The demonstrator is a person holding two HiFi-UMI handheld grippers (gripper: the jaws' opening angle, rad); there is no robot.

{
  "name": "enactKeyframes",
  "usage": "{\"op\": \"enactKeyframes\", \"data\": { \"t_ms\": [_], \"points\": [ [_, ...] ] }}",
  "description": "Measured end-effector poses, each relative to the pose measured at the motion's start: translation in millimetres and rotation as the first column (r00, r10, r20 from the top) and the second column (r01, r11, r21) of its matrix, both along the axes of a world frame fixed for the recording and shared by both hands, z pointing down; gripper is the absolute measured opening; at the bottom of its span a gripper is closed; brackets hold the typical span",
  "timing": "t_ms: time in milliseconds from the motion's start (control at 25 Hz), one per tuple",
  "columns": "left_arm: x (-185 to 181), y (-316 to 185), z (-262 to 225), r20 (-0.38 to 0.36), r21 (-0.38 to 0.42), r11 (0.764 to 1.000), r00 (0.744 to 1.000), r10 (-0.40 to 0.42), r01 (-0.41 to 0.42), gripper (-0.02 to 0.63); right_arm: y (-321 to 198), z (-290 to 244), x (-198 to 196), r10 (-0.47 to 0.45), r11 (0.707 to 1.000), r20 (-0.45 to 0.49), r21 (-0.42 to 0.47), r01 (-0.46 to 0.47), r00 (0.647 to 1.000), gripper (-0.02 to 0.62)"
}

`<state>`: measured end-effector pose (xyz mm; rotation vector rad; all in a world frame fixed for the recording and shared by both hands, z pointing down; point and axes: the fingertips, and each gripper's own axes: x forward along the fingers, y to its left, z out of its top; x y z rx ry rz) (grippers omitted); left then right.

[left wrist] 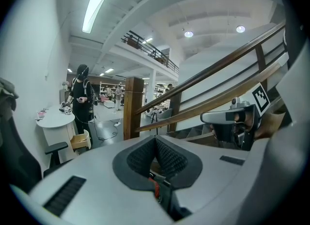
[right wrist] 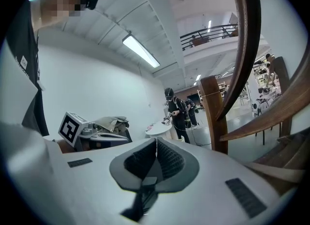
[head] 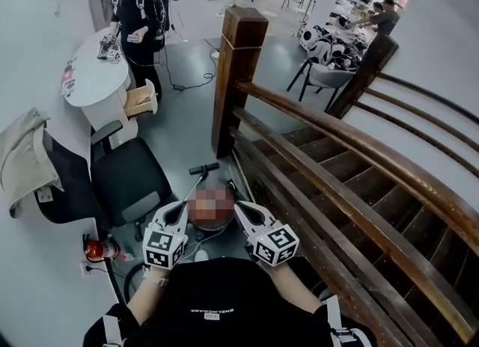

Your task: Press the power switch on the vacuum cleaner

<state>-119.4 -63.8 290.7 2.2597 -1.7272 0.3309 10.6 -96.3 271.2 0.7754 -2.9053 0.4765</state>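
— What couldn't you make out?

— Most of the vacuum cleaner (head: 203,168). It stood on the grey floor (head: 187,121) at the foot of the stairs (head: 340,167), near the wooden newel post (head: 238,76). In the head view it lay between the tips of the two claws. Only its black crossbar handle and thin rod showed plainly. The body was blurred out, so I couldn't find the power switch.

— And the claws?

— The left gripper (left wrist: 156,140) was clenched, its ribbed pads pressed together on nothing. The right gripper (right wrist: 156,142) was the same, pinched closed and empty. Both pointed out into the room rather than down at the machine. Whether either touched it, I couldn't tell.

— Anything cut off?

— The holder's black-shirted torso ran off the bottom edge, and the stairs ran off the right.

— And the room?

— It was a large hall. The handrail (head: 352,140) slanted away from the newel post. To the left stood a black office chair (head: 129,181), with a pale jacket (head: 26,160) draped over a dark seat back beside it. Farther off was a white round table (head: 90,80) with a person in black (head: 138,16) next to it. The left gripper view showed a ceiling strip light (left wrist: 97,3) and an upper balcony rail (left wrist: 150,49).
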Motion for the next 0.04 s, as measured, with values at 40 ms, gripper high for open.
{"op": "enactKeyframes", "data": {
  "t_ms": [40],
  "points": [
    [0.7, -1.1, 0.0, 0.001, 0.003, 1.0, 1.0, 0.0, 0.0, 0.015, -1.1, 0.2, 0.7, 0.002, 1.0, 0.001, 0.0, -0.002, 1.0, 0.028]
  ]
}}
